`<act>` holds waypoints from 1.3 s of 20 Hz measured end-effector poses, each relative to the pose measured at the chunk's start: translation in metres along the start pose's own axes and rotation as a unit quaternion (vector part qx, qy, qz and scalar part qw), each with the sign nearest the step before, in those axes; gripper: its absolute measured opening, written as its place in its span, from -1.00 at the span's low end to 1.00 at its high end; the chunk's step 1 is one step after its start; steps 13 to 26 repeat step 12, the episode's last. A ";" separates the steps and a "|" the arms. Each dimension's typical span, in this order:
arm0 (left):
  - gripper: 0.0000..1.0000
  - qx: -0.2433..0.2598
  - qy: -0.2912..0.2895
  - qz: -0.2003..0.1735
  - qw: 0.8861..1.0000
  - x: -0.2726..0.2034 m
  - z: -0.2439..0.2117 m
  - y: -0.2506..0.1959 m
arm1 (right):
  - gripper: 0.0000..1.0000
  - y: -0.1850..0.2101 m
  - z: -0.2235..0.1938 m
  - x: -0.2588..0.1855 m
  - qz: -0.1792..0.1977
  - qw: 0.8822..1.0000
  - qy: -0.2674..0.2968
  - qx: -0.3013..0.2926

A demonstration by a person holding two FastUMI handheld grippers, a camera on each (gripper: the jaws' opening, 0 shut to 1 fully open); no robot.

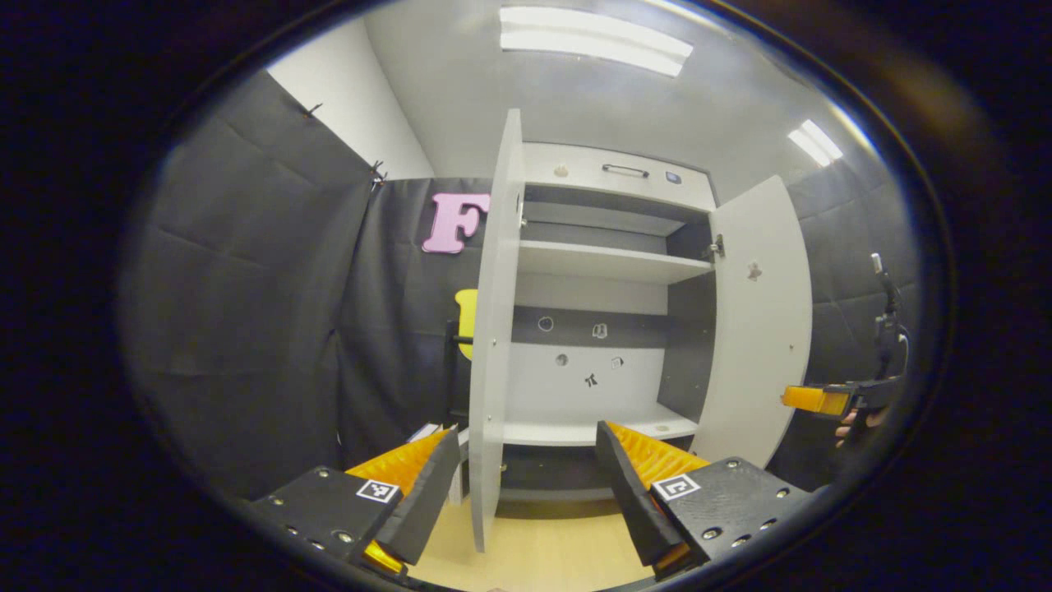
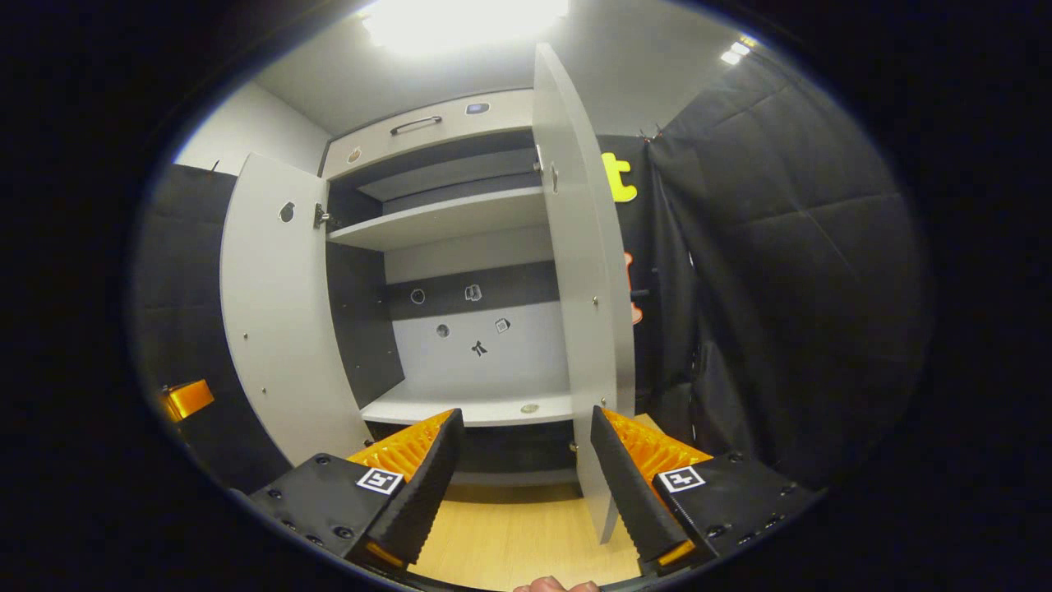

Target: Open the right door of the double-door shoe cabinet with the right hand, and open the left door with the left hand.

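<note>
Seen along the left gripper view: the left two-finger handheld gripper (image 1: pixel 526 485), with 2 ridged, wedge-shaped fingers (image 1: pixel 419 485) spread wide apart at the bottom of the picture, nothing pressed between them. Far off at the right edge of the same view: the right two-finger handheld gripper (image 1: pixel 809 400), level and pointing leftward, gripped from below by a bare hand (image 1: pixel 859 421); opening of its fingers too small to judge there.

Seen along the right gripper view: that right gripper again, 2 ridged fingers (image 2: pixel 637 485) parted wide, nothing clamped. At the far left edge: a finger of the left gripper, small and blurred. At the bottom edge: bare fingertips of a second hand (image 2: pixel 552 585).
</note>
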State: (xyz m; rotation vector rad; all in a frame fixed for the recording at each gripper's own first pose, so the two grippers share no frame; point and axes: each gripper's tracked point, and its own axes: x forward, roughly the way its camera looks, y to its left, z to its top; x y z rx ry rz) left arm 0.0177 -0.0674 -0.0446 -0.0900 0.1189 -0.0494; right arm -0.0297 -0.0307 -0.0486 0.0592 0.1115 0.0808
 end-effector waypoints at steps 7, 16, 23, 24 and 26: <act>0.92 -0.010 0.024 0.022 0.999 0.002 -0.018 0.008 | 0.94 0.007 -0.007 0.003 0.005 1.000 0.007 -0.021; 0.92 -0.003 0.016 0.032 0.999 0.001 -0.014 0.015 | 0.93 0.005 -0.005 0.004 0.004 1.000 0.008 -0.017; 0.92 -0.003 0.016 0.032 0.999 0.001 -0.014 0.015 | 0.93 0.005 -0.005 0.004 0.004 1.000 0.008 -0.017; 0.92 -0.003 0.016 0.032 0.999 0.001 -0.014 0.015 | 0.93 0.005 -0.005 0.004 0.004 1.000 0.008 -0.017; 0.92 -0.003 0.016 0.032 0.999 0.001 -0.014 0.015 | 0.93 0.005 -0.005 0.004 0.004 1.000 0.008 -0.017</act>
